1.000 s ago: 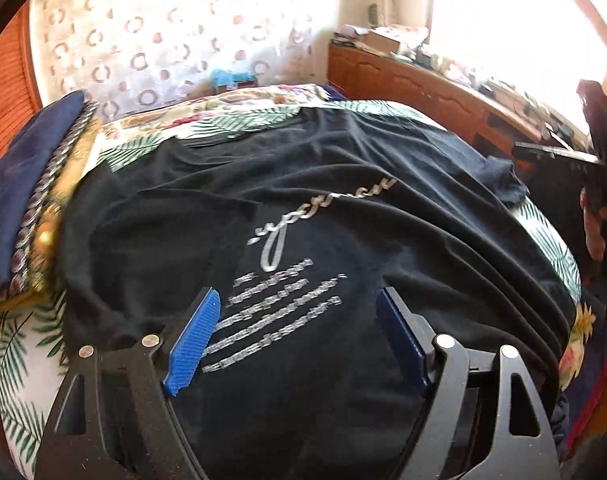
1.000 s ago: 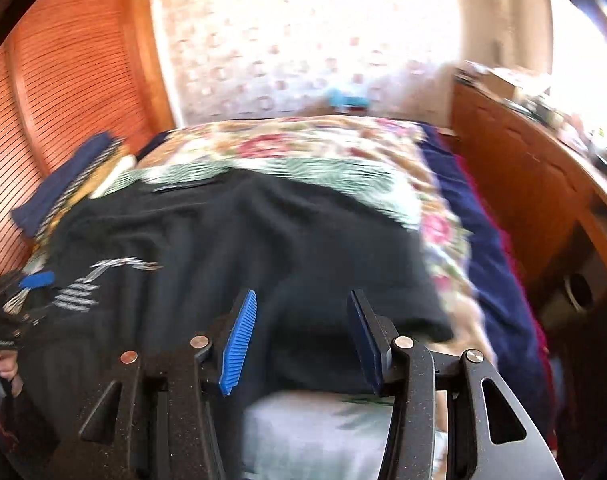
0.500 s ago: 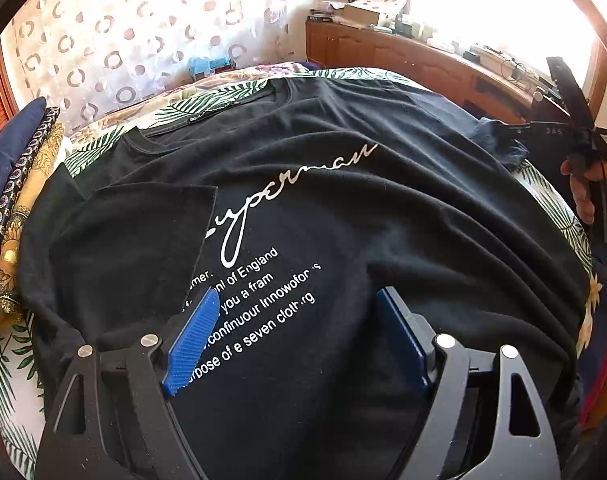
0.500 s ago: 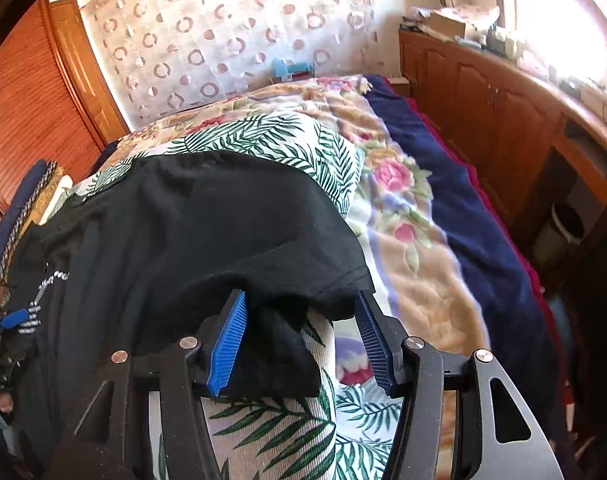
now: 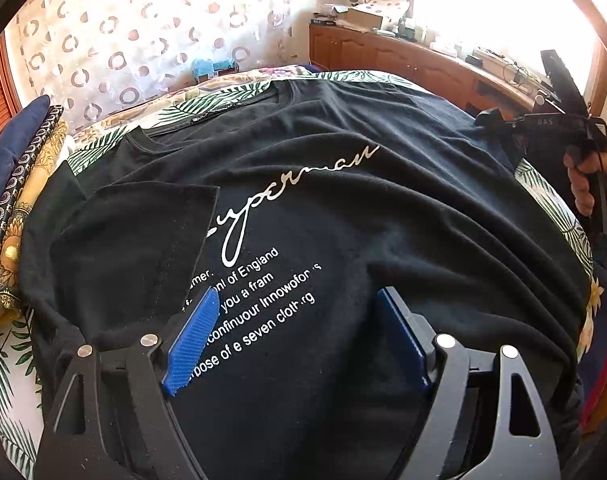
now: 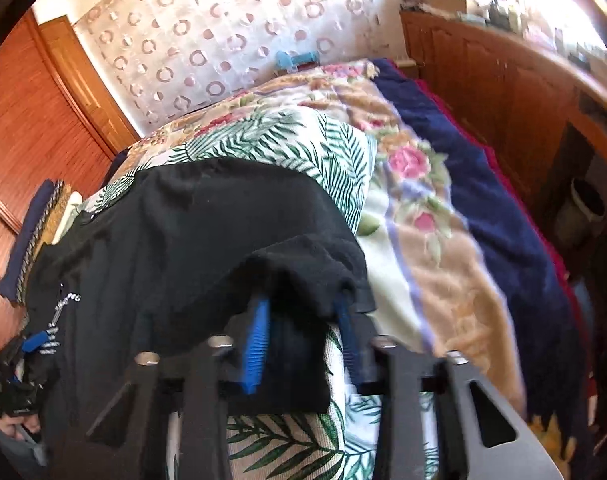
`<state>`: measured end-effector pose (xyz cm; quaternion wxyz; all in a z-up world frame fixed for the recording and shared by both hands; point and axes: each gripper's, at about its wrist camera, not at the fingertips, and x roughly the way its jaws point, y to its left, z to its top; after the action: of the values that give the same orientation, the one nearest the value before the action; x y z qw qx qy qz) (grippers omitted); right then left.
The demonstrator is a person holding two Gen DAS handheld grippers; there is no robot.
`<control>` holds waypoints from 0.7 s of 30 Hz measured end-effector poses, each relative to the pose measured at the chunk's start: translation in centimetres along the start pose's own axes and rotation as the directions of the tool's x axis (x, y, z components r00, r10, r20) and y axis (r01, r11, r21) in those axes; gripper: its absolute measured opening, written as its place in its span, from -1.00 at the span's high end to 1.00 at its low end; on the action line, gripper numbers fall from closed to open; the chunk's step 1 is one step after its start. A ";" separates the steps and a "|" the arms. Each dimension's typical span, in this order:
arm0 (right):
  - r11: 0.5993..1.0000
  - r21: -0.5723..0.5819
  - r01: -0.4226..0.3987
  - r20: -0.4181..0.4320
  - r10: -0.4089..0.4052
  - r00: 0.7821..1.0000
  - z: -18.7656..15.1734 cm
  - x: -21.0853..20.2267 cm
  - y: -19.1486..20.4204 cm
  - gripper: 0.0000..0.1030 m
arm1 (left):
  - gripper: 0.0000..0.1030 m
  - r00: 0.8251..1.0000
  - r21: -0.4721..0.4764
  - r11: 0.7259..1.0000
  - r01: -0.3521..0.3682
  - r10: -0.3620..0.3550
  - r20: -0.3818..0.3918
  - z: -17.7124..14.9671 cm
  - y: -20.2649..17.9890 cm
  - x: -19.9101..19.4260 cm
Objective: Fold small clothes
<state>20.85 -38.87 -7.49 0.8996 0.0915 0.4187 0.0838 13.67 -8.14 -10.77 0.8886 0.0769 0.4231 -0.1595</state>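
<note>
Nearest left gripper (image 5: 293, 334), jaws spread wide, holding nothing, hovered over lower front of black cotton T-shirt with white lettering (image 5: 323, 220). Shirt lay flat on leaf-print bedspread (image 6: 303, 148), its left sleeve (image 5: 131, 240) already folded inward. At shirt's opposite edge, right gripper (image 6: 303, 328) had narrowed around other sleeve (image 6: 303, 268); full pinch could not be told. Judgement: grip hem fully, lift low, carry sleeve inward, mirror folded one. Beyond shirt, patterned curtain (image 5: 123, 40).

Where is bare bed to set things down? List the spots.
Free: the floral blanket strip between the black printed T-shirt sleeve and the navy blanket; the leaf-print sheet beyond its collar. Crowded: folded patterned cloths stacked along the left edge.
</note>
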 end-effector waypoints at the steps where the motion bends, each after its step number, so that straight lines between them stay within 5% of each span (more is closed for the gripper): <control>1: 1.000 -0.023 0.012 0.018 -0.012 1.000 0.0 -0.2 0.5 0.76 | -0.58 1.000 0.000 1.000 0.000 0.000 0.000 0.0 0.0 0.0; 6: 0.992 -0.124 0.017 0.105 -0.003 0.994 0.4 -2.7 4.0 0.83 | -0.58 1.000 0.001 1.000 0.000 0.000 0.000 0.0 0.0 0.0; 13: 0.937 -0.336 -0.097 0.153 0.155 0.976 -1.4 -6.1 13.6 0.83 | -0.58 1.000 0.001 1.000 0.000 0.000 0.000 0.0 0.0 0.0; 15: 0.913 -0.390 -0.119 0.120 0.179 0.977 -2.7 -6.1 16.0 0.63 | -0.58 1.000 0.001 1.000 0.000 0.000 0.000 0.0 0.0 0.0; 17: 0.898 -0.422 -0.125 0.097 0.182 0.979 -3.8 -5.8 17.2 0.12 | -0.58 1.000 0.001 1.000 0.000 0.000 0.000 0.0 0.0 0.0; 21: 0.893 -0.429 -0.132 0.076 0.181 0.981 -4.8 -5.3 16.9 0.04 | -0.58 1.000 0.000 1.000 -0.001 0.001 0.000 0.0 0.0 0.0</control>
<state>12.54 -23.22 -2.59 0.9107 -0.0671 0.3301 0.2393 13.69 -8.15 -10.80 0.8887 0.0771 0.4231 -0.1593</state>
